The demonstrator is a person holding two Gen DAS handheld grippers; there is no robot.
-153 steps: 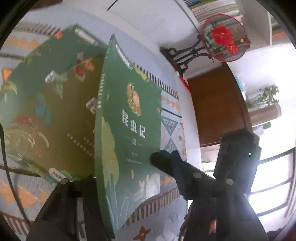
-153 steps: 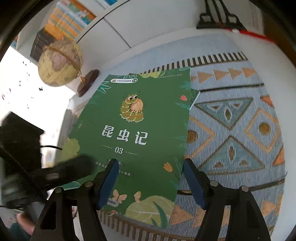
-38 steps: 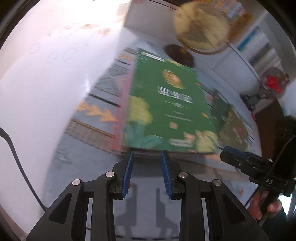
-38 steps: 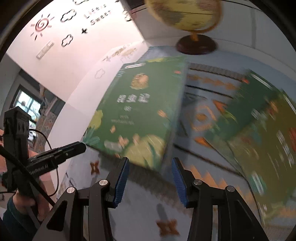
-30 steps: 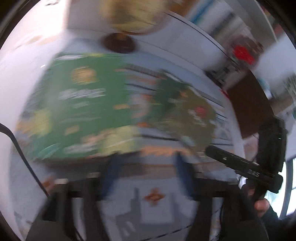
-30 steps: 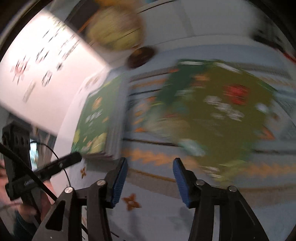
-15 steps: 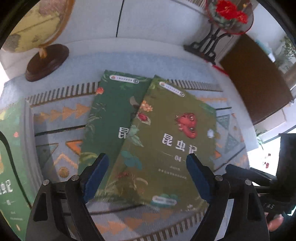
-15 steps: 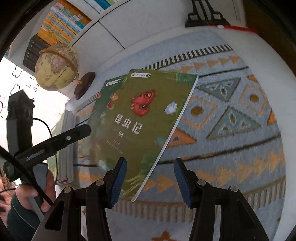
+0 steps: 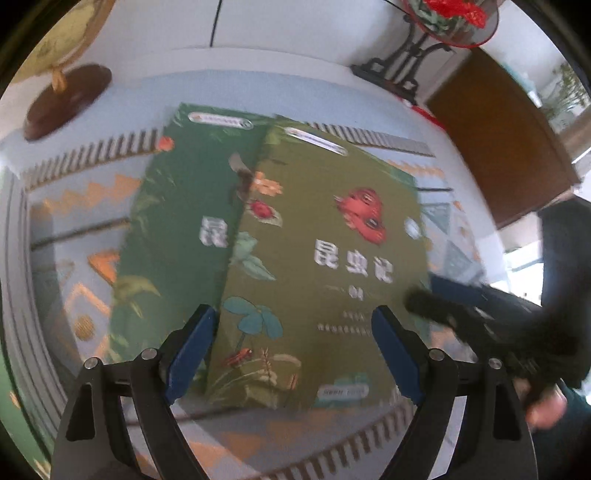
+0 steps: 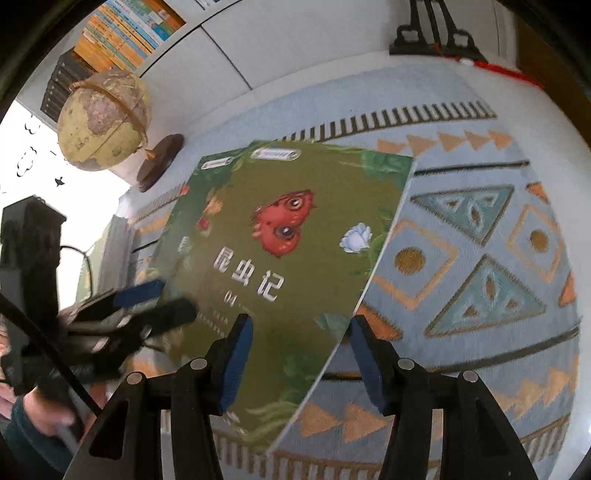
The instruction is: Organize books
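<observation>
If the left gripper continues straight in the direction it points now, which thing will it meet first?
Most likely the olive-green book with the red insect, which overlaps a darker green book. The left gripper is open and the olive cover fills the gap, though depth is unclear.

An olive paperback book (image 9: 325, 258) overlaps a dark-green paperback book (image 9: 177, 229) to its left (both on a patterned woven rug (image 10: 461, 258)); a globe on a wooden stand (image 10: 103, 122) sits behind.

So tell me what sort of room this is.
Probably a home study or reading room: shelves packed with books line the back wall, a globe stands on the patterned blue rug, and an olive-green book lies there for sorting.
</observation>
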